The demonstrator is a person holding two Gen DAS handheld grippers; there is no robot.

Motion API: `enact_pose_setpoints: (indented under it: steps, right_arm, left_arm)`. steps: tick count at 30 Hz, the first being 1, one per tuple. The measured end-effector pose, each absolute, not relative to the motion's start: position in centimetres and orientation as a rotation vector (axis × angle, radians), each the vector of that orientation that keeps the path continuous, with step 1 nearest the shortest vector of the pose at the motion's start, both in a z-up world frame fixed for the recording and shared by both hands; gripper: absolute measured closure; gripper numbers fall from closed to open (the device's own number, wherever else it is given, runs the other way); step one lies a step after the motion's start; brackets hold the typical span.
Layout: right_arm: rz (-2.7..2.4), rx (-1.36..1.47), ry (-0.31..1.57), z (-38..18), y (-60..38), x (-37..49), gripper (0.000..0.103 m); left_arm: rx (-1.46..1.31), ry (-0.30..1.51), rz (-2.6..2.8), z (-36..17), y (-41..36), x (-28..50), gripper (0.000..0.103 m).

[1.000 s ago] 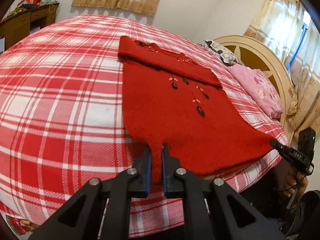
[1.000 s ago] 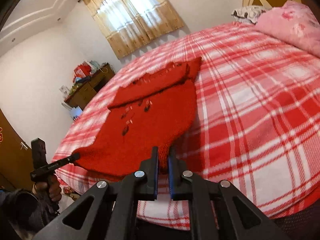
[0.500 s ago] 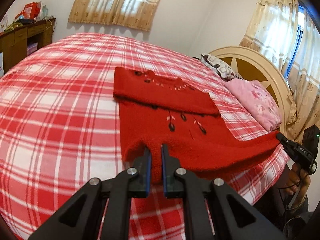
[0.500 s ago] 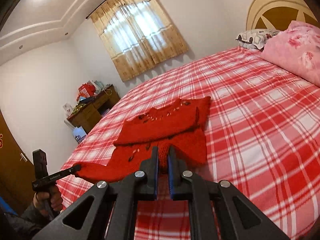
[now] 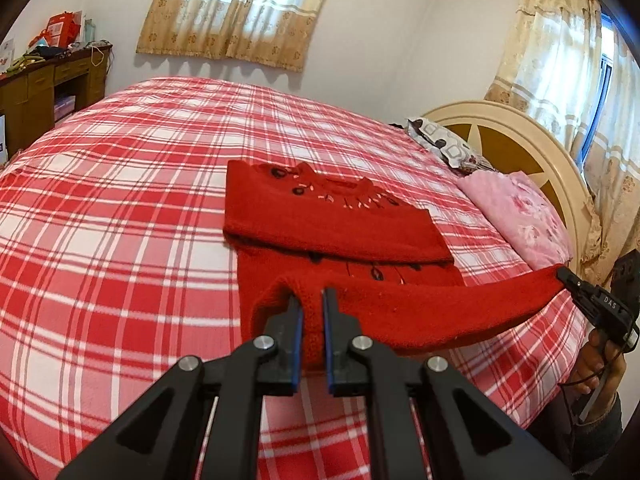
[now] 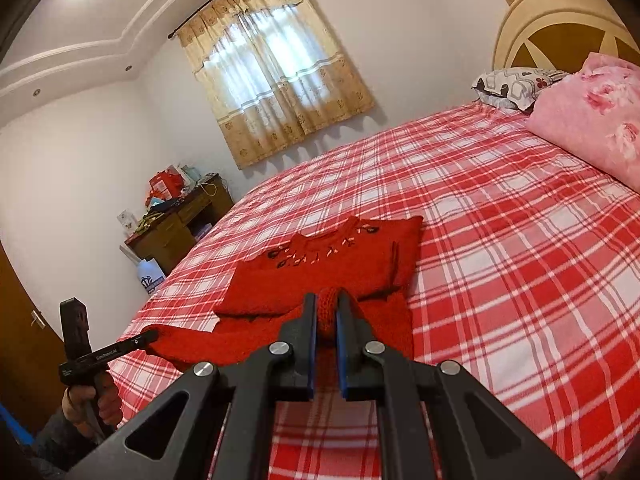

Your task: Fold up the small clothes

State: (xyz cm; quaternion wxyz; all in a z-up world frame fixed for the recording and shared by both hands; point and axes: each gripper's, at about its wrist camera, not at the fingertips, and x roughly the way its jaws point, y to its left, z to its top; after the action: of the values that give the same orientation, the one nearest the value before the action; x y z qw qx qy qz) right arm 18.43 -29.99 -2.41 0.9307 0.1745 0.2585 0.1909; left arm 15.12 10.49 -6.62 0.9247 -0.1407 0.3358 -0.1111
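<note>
A: Two corners of the hem are pinched, left gripper (image 5: 312,300) then right gripper (image 6: 326,304), fingers clamped on the red sweater (image 5: 332,224) near the bed's (image 5: 120,184) front edge.

B: Sleeves look folded; the hem-to-collar fold remains.

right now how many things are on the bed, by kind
sweater: 1
pillows, patterned and pink: 2
grippers shut on the sweater hem, left and right: 2
total: 5
</note>
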Motion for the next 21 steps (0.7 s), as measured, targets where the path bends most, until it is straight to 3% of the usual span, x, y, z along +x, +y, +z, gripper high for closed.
enact_pose_setpoints:
  steps: [21]
  right_arm:
    - [0.347, 0.278, 0.503, 1.0, -27.5, 28.0, 0.096]
  left_arm:
    - [-0.296, 0.621, -0.195, -2.7, 11.8, 23.6, 0.094]
